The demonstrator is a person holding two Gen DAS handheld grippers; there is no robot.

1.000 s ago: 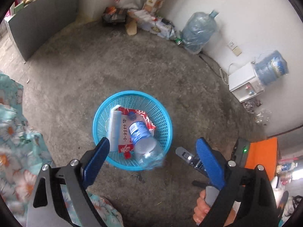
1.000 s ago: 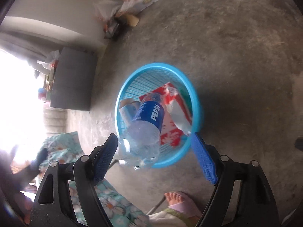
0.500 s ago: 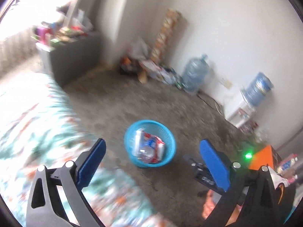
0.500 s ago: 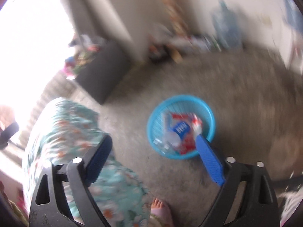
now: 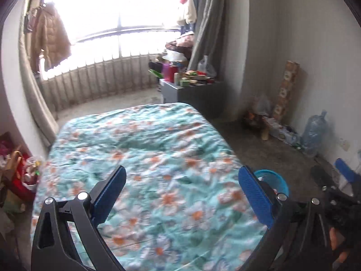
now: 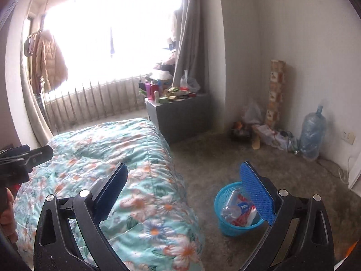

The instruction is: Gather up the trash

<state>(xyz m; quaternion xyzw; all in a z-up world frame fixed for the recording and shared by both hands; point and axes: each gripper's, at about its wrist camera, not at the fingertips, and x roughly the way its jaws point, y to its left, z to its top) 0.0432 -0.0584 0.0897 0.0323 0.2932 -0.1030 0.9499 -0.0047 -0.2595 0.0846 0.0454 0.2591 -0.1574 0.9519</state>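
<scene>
Your trash now lies in the blue basket, low and right of centre in the right wrist view and just a rim at the lower right in the left wrist view, on the floor beside the bed. Inside you see a clear plastic bottle on a red and white packet. Both look light and thin; the bottle is probably smooth and easy to crush, so take it across the body, not at the cap. The basket is light mesh plastic, so its rim is the best place to grip. Your left gripper and right gripper both stand wide with nothing between the pads. A second ago both hung right above the basket and the bottle was falling into it; the jaws have just been opening, and now both look out across the bed toward the window.
</scene>
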